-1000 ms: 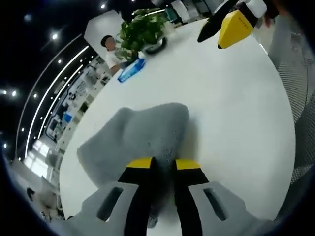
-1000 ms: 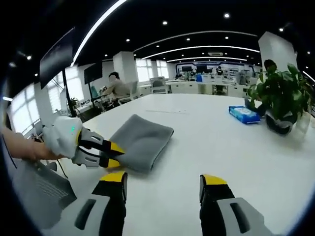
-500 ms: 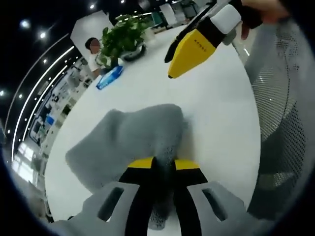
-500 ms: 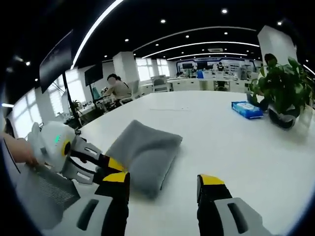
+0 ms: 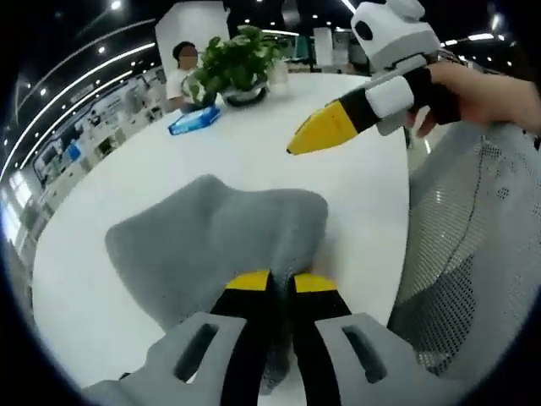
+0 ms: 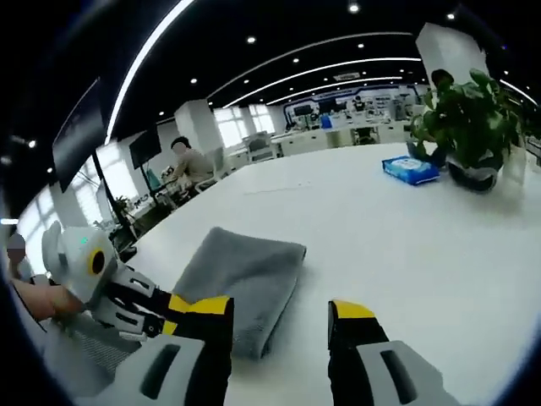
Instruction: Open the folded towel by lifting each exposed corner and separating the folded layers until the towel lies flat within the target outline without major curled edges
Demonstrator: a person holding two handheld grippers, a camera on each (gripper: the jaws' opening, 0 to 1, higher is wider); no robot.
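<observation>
Two grippers work at a white table (image 5: 127,279). At bottom centre of the left gripper view, the left gripper (image 5: 270,283) is clamped on the near edge of the folded grey towel (image 5: 215,241). At bottom centre of the right gripper view, the right gripper (image 6: 275,309) stands with jaws apart, the towel (image 6: 245,275) lying left of centre

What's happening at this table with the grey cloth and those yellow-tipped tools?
A person holds a two-jaw gripper in each hand. The left gripper is shut on a near corner of the folded grey towel on the white table. The right gripper is open, hovering nearby over the table. The towel is not yet unfolded.
</observation>
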